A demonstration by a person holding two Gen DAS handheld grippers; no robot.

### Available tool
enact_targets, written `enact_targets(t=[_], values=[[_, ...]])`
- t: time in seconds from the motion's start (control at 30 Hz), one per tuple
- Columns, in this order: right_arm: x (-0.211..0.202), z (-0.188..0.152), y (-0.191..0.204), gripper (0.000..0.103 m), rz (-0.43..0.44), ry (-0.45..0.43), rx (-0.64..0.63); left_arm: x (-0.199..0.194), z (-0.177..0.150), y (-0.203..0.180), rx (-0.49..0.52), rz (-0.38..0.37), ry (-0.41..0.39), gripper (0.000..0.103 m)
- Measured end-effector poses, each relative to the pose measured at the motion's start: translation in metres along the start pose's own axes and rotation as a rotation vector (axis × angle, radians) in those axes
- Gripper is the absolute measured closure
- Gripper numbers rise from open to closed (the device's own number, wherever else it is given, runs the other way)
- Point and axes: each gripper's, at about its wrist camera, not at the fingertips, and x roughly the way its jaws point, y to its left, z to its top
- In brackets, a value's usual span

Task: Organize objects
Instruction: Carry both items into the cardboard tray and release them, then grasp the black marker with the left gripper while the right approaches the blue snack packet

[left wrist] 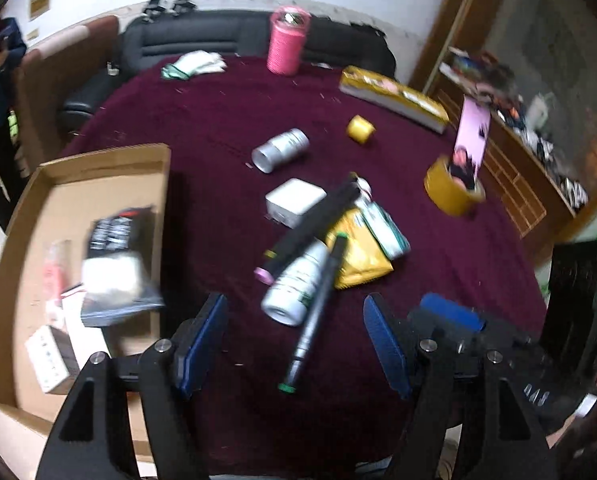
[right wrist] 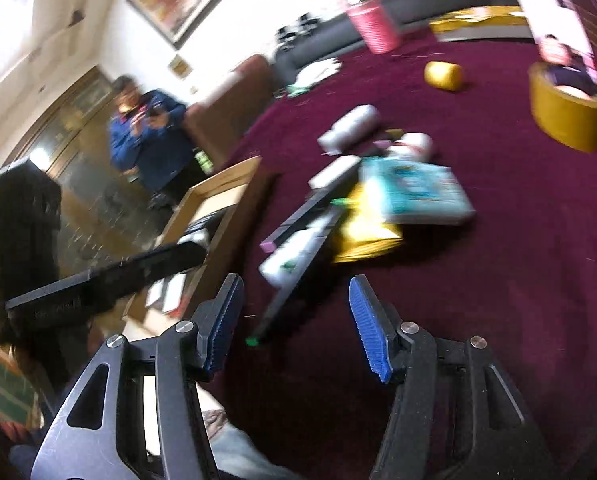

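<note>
- A cardboard box (left wrist: 98, 168) is sitting at the left edge of a table covered in a dark red cloth (left wrist: 218, 120). It is already holding several things: a dark packet (left wrist: 118, 264) and a few small cartons, all blurred.
- Most things are lying outside the box, so the sorting looks only partly done.
- A pile is waiting in the middle of the cloth: a white bottle (left wrist: 298, 284) on its side, a long pen with a green end (left wrist: 318, 312) lying across it, a black marker (left wrist: 318, 220), a yellow pouch (left wrist: 358, 252) and a teal-and-white carton (left wrist: 386, 228).
- Farther back, a white block (left wrist: 294, 200), a grey can (left wrist: 282, 148), a small yellow roll (left wrist: 360, 128), a wide tape roll (left wrist: 454, 192), a long yellow box (left wrist: 394, 98) and a pink cup (left wrist: 286, 40) are lying well apart.
- The left gripper (left wrist: 294, 340) is hovering over the near end of the pile, its jaws standing wide with nothing gripped.
- The right gripper (right wrist: 294, 328) is likewise standing wide and empty, pointing at the same pile.
</note>
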Motion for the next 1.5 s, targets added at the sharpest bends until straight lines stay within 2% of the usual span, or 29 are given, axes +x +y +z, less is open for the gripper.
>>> enact_targets(t=[0.13, 0.27, 0.3, 0.37, 0.43, 0.47, 0.5, 0.63, 0.77, 0.83, 0.9, 1.07, 1.13, 1.2, 1.33, 1.5], values=[[0.006, 0.009, -0.022, 0.047, -0.021, 0.009, 0.048, 0.018, -0.006, -0.011, 0.042, -0.002, 0.059, 0.032], [0.017, 0.013, -0.028, 0.047, -0.02, 0.038, 0.062, 0.038, -0.017, -0.017, 0.068, -0.004, 0.115, 0.036], [0.019, 0.013, -0.029, 0.047, -0.025, 0.046, 0.059, 0.041, -0.019, -0.017, 0.068, 0.006, 0.125, 0.047], [0.023, 0.014, -0.031, 0.047, -0.045, 0.057, 0.059, 0.05, -0.02, -0.016, 0.063, 0.015, 0.152, 0.053], [0.023, 0.016, -0.033, 0.047, -0.066, 0.054, 0.058, 0.058, -0.021, -0.014, 0.053, 0.007, 0.178, 0.068], [0.021, 0.018, -0.034, 0.047, -0.08, 0.041, 0.056, 0.061, -0.022, -0.012, 0.044, 0.008, 0.187, 0.07], [0.02, 0.021, -0.034, 0.047, -0.096, 0.02, 0.055, 0.065, -0.023, -0.01, 0.043, 0.022, 0.2, 0.08], [0.019, 0.034, -0.037, 0.047, -0.135, 0.006, 0.055, 0.063, -0.027, -0.01, 0.077, 0.011, 0.216, 0.088], [0.022, 0.053, -0.036, 0.046, -0.169, -0.013, 0.036, 0.048, -0.035, -0.004, 0.067, 0.005, 0.209, 0.09], [0.025, 0.065, -0.04, 0.04, -0.156, -0.018, 0.049, 0.047, -0.037, 0.001, 0.044, -0.008, 0.209, 0.09], [0.031, 0.078, -0.048, 0.038, -0.152, -0.016, 0.075, 0.044, -0.039, 0.004, 0.033, -0.015, 0.205, 0.09], [0.056, 0.103, -0.07, 0.037, -0.17, 0.057, 0.112, 0.042, -0.039, 0.007, 0.01, -0.029, 0.212, 0.09], [0.064, 0.097, -0.082, 0.037, -0.159, 0.121, 0.151, 0.043, -0.038, 0.007, 0.007, -0.035, 0.21, 0.09], [0.058, 0.083, -0.083, 0.037, -0.076, 0.135, 0.175, 0.045, -0.039, 0.008, -0.002, -0.059, 0.215, 0.09], [0.043, 0.052, -0.07, 0.037, -0.042, 0.16, 0.156, 0.05, -0.035, 0.004, 0.009, -0.06, 0.222, 0.09], [0.027, 0.012, -0.043, 0.037, -0.093, 0.182, 0.089, 0.052, -0.034, 0.001, 0.007, -0.063, 0.227, 0.09]])
